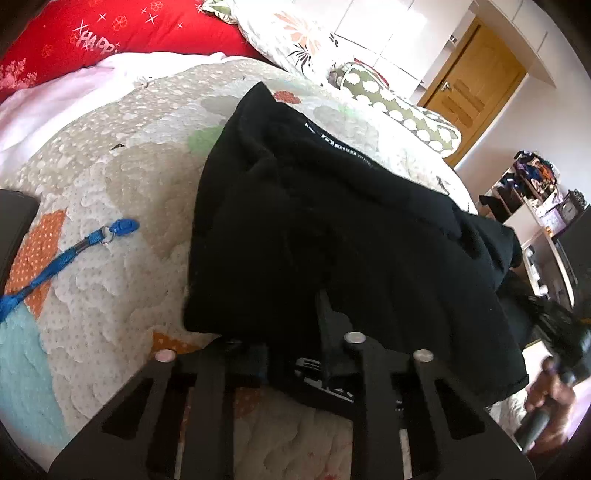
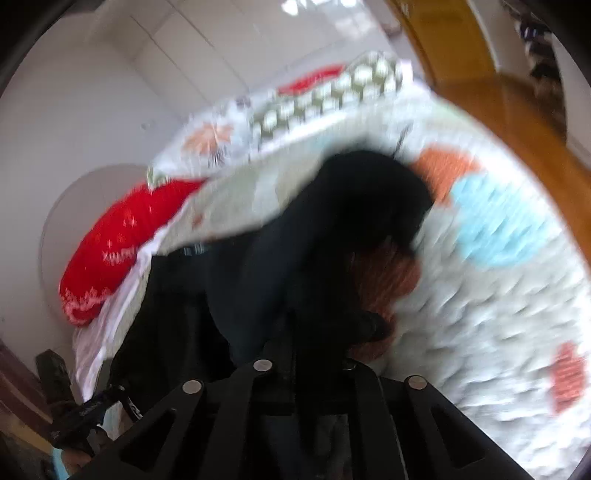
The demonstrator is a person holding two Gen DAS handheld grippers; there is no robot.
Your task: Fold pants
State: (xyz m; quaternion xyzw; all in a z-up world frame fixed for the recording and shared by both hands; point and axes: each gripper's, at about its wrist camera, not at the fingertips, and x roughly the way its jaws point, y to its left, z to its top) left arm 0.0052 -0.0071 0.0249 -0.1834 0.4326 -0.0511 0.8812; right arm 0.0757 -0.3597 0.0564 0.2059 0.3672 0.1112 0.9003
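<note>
Left wrist view: black pants (image 1: 332, 221) lie bunched across the centre of a quilted bedspread (image 1: 110, 192), their near edge lifted at the bottom centre of the frame, where the left gripper (image 1: 325, 332) has its jaws drawn nearly together on the dark cloth. A blue lanyard (image 1: 70, 254) lies on the quilt at the left, apart from the pants. A red pillow (image 1: 122, 33) fills the upper left and a wooden door (image 1: 476, 85) stands at the upper right. At the lower right a hand (image 1: 550, 398) grips a black handle. Right wrist view, blurred: the pants (image 2: 332, 236) drape from the centre toward the bottom of the frame, over the bedspread (image 2: 498, 314). The right gripper (image 2: 295, 354) has its 2 fingers closed tight on a fold of the cloth. The red pillow (image 2: 122, 243) lies at the left.
</note>
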